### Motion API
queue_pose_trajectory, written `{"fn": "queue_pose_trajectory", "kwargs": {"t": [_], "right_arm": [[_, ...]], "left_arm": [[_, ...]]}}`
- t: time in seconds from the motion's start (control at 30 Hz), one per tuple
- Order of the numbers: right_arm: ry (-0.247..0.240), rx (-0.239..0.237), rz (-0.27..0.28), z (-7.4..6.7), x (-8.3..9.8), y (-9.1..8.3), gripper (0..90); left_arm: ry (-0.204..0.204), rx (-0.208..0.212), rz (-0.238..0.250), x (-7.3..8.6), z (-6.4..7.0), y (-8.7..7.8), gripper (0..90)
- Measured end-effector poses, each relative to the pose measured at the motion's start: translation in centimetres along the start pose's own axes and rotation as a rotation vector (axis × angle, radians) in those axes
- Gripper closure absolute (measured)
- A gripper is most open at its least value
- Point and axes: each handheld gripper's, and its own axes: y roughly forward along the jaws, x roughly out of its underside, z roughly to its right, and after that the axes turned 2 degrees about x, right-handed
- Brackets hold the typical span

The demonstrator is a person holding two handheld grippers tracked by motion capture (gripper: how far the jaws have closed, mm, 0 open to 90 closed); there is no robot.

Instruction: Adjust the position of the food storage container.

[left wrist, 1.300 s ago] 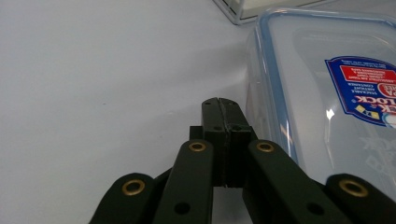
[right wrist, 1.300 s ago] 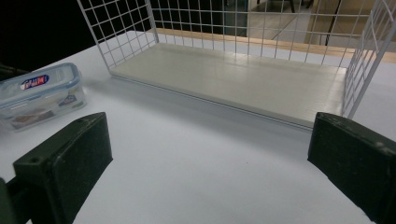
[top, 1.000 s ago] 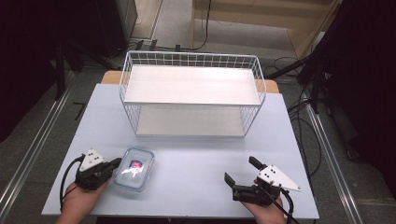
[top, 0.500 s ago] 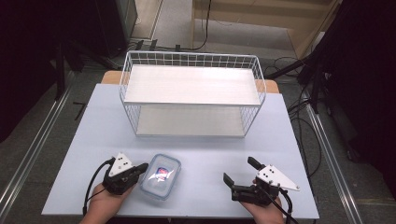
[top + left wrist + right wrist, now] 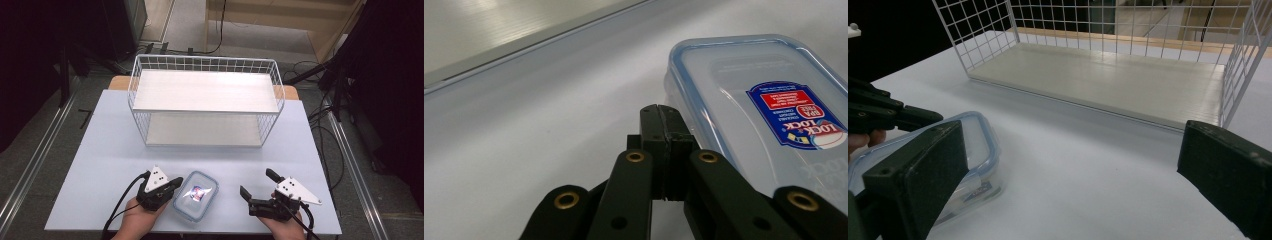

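Note:
A clear lidded food container (image 5: 196,195) with a blue rim and a red-and-blue label lies flat on the pale table (image 5: 115,145) near its front edge. My left gripper (image 5: 177,181) is shut with nothing between its jaws, and its tip rests against the container's left side. In the left gripper view the closed jaws (image 5: 659,112) lie beside the container (image 5: 764,100). My right gripper (image 5: 257,184) stands open on the table to the container's right, apart from it. In the right gripper view, the wide-apart jaws (image 5: 1073,145) frame the container (image 5: 975,130) and the left gripper (image 5: 898,117).
A white wire rack (image 5: 134,80) with two pale shelves stands at the back of the table; its lower shelf (image 5: 1098,75) faces me. Bare table lies between the rack and the grippers. Cables and dark stands surround the table on the floor.
My left gripper has slid to the right along the front of the table, and the container has moved right with it, toward the right gripper. The right gripper has stayed put.

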Motion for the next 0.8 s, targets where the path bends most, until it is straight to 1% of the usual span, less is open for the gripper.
{"fn": "queue_pose_trajectory", "kwargs": {"t": [0.07, 0.17, 0.23, 0.37, 0.43, 0.47, 0.5, 0.53, 0.57, 0.6, 0.63, 0.67, 0.7, 0.73, 0.77, 0.8], "right_arm": [[-0.002, 0.0, 0.005, 0.0, -0.1, -0.1, 0.0], [-0.003, 0.001, 0.013, -0.1, -0.2, -0.3, 0.0], [-0.001, -0.002, 0.016, -0.1, -0.2, -0.4, 0.0], [-0.008, -0.009, 0.014, -0.2, -0.2, -0.3, 0.2], [-0.009, -0.017, 0.005, -0.4, -0.1, -0.2, 3.2], [-0.002, -0.028, 0.0, -0.5, 0.0, -0.2, 8.9], [-0.007, -0.046, -0.012, -0.9, 0.4, 0.0, 23.3], [-0.007, -0.06, -0.03, -1.1, 0.5, 0.1, 31.6], [-0.009, -0.072, -0.045, -1.2, 0.6, 0.3, 41.9], [-0.009, -0.072, -0.045, -1.2, 0.6, 0.3, 41.9], [-0.007, -0.115, -0.086, -1.8, 1.0, 0.9, 58.4], [-0.007, -0.115, -0.086, -1.8, 1.0, 0.9, 58.4], [-0.012, -0.15, -0.126, -2.6, 1.4, 1.5, 74.0], [-0.012, -0.15, -0.126, -2.6, 1.4, 1.5, 74.0], [-0.017, -0.157, -0.14, -3.0, 1.6, 1.8, 80.7], [-0.023, -0.174, -0.16, -3.7, 1.9, 2.3, 88.4]], "left_arm": [[0.006, -0.016, 0.0, 0.3, 0.0, -0.9, 90.0], [0.011, -0.025, -0.011, 0.9, 0.2, -2.4, 90.0], [0.009, -0.034, 0.002, 1.2, 0.6, -3.6, 90.0], [0.016, -0.037, 0.01, 1.2, 1.0, -4.2, 90.0], [0.008, -0.043, 0.02, 1.2, 0.9, -4.3, 90.0], [0.003, -0.045, 0.02, 1.2, 0.7, -4.3, 90.0], [-0.006, -0.045, 0.033, 1.1, 0.5, -4.5, 90.0], [-0.01, -0.048, 0.036, 1.1, 0.3, -4.6, 87.2], [-0.018, -0.051, 0.045, 1.0, 0.1, -4.7, 85.0], [-0.018, -0.051, 0.045, 1.0, 0.1, -4.7, 82.8], [-0.025, -0.059, 0.058, 0.8, -0.2, -4.9, 81.1], [-0.025, -0.059, 0.058, 0.8, -0.2, -4.9, 78.5], [-0.028, -0.063, 0.065, 0.8, -0.4, -4.9, 75.5], [-0.031, -0.067, 0.071, 0.7, -0.5, -5.0, 75.5], [-0.041, -0.073, 0.076, 0.7, -0.8, -5.0, 73.5], [-0.048, -0.075, 0.081, 0.6, -1.0, -5.1, 72.0]]}}
